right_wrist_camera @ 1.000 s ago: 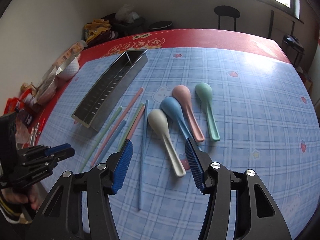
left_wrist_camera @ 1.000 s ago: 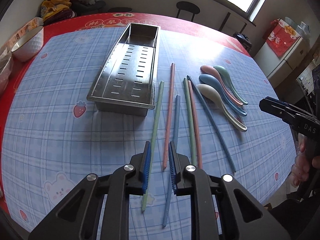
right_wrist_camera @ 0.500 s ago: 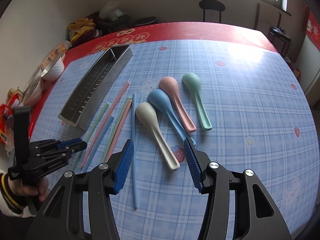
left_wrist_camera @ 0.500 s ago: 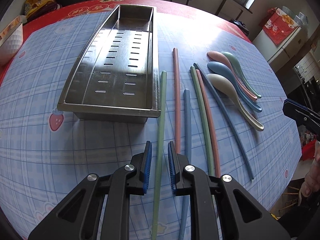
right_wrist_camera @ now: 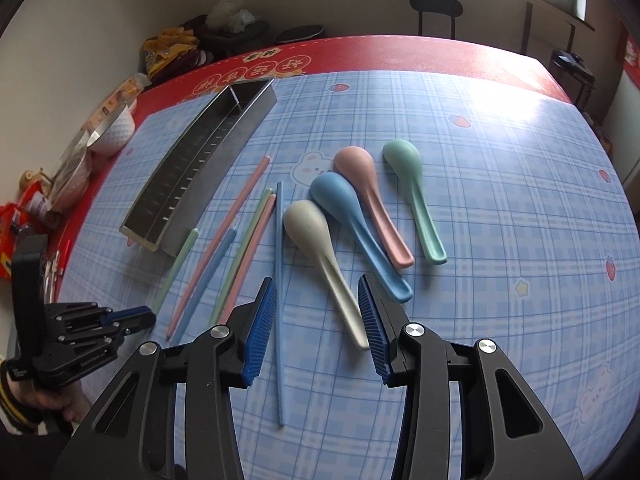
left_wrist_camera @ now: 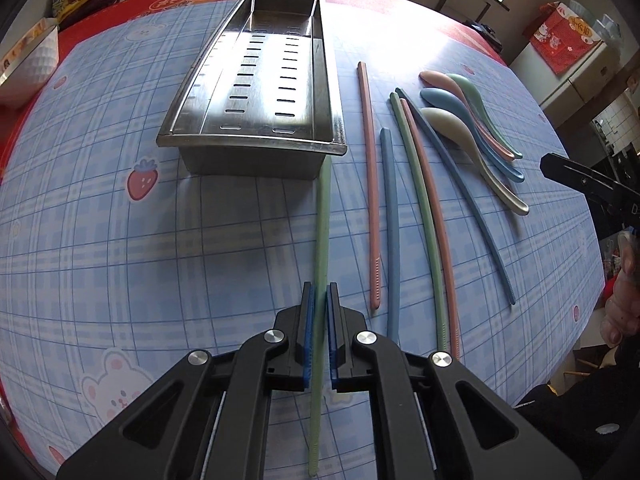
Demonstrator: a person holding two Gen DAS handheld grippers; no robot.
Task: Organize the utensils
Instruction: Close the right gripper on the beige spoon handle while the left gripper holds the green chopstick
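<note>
Sorting barely begun: the perforated steel tray (left_wrist_camera: 256, 80) ahead of both grippers holds nothing.
Left gripper (left_wrist_camera: 319, 320) pinches a pale-green chopstick (left_wrist_camera: 322, 240); right gripper (right_wrist_camera: 316, 312), jaws closing, straddles the cream spoon's handle (right_wrist_camera: 344, 304), pads not yet touching.

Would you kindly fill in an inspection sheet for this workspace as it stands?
Surface: table under blue plaid cloth with red border.
Job's things: steel tray empty; six chopsticks and four spoons lie beside it.
Clutter: white bowl and snack packets at the far edge.
Grippers: left gripper shut on green chopstick; right gripper closing around beige spoon, pads not touching.
Cables: nothing seen.
Surroundings: stool, window.
</note>
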